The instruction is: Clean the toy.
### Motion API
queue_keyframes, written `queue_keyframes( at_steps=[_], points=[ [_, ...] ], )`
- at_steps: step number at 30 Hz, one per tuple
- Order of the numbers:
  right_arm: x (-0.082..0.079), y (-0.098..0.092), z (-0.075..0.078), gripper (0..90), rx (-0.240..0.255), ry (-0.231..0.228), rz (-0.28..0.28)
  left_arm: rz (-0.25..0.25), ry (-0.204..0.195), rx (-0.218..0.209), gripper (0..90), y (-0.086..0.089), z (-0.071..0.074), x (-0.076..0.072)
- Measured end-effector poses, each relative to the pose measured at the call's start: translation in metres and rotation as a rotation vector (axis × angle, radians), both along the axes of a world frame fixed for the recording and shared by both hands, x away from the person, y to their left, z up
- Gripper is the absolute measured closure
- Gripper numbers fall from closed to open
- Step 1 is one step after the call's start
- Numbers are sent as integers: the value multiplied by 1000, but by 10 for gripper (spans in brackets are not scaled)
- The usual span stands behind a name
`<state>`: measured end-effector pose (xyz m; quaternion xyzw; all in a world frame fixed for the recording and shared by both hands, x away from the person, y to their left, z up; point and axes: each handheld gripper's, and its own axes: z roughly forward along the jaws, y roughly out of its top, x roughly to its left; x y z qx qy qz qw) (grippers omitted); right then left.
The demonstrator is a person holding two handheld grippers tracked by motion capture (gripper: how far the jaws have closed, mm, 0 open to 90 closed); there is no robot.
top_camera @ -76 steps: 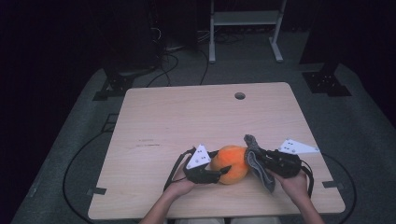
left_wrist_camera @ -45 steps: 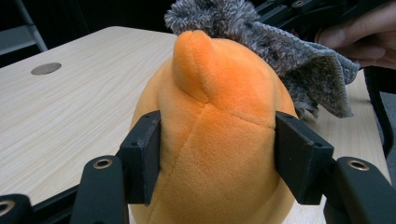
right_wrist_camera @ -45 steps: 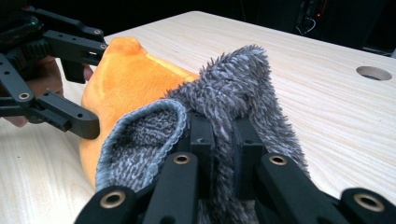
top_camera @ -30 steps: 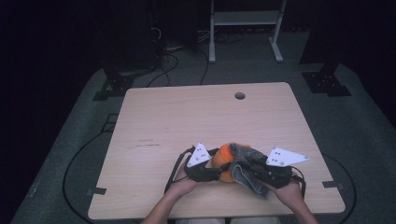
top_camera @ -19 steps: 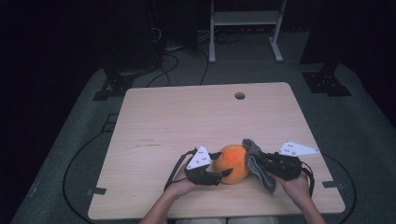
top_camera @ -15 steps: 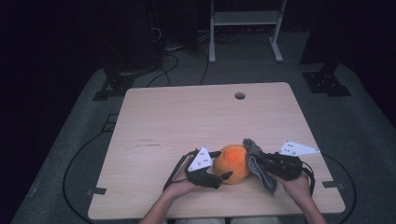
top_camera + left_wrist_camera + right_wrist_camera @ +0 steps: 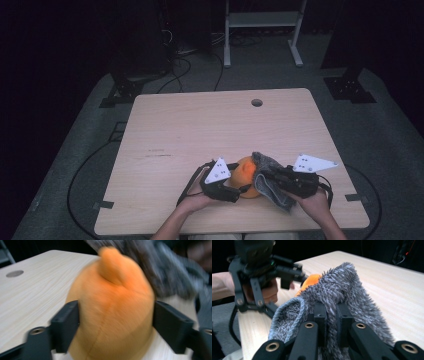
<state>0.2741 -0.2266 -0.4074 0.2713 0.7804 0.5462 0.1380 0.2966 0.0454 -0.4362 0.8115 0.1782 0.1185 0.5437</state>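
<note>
An orange plush toy (image 7: 244, 176) sits near the table's front edge. My left gripper (image 7: 239, 182) holds it from the left. In the left gripper view its jaws press both sides of the toy (image 7: 112, 310); they have just been closing slightly around it. My right gripper (image 7: 266, 179) comes in from the right, shut on a grey fuzzy cloth (image 7: 267, 164). The cloth drapes against the toy's right side and top. In the right gripper view the cloth (image 7: 347, 292) is folded over my jaws (image 7: 332, 312), and a bit of the orange toy (image 7: 310, 280) shows behind it.
The wooden table (image 7: 200, 125) has a round hole (image 7: 256, 102) near its far edge. Behind the table stand a white metal frame (image 7: 260, 30) and floor cables (image 7: 190, 55). Both hands work close to the front edge.
A second ago the cloth covered most of the toy. The right gripper then drew it back to the right, baring the orange. Now the cloth has edged left onto the toy's right side.
</note>
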Motion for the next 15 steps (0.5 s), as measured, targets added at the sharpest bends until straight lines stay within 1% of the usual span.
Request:
queue_keyframes(
  at_steps=[1,2,3,4,5,6,8,10,11,12,14,15],
  points=[
    [-1,0,-2,811,2,14,13,0,8,-2,201,-1,0,0],
    [-3,1,-2,811,-2,13,34,-12,-11,11,220,-2,-1,-1],
    [-6,3,0,811,-19,9,45,-18,-40,15,269,-2,-2,-3],
    [-8,4,4,811,-35,1,51,-20,-56,23,317,-3,-2,-5],
    [-10,5,9,811,-31,-5,57,-30,-68,32,348,-5,-3,-8],
    [-11,5,13,811,-20,-19,60,-46,-90,44,366,-7,-3,-11],
    [-12,7,20,811,-15,-41,58,-80,-133,88,385,-13,-4,-18],
    [-11,9,20,811,-36,-50,61,-97,-163,120,393,-15,-4,-22],
    [-11,7,18,811,-41,-44,65,-104,-165,122,395,-14,-4,-22],
    [-9,4,15,811,-34,-38,60,-107,-159,115,398,-14,-4,-22],
    [-4,-6,10,811,-25,-15,30,-112,-162,115,398,-14,-4,-21],
    [-1,-13,6,811,-36,3,7,-112,-160,108,391,-14,-4,-21]
  ],
)
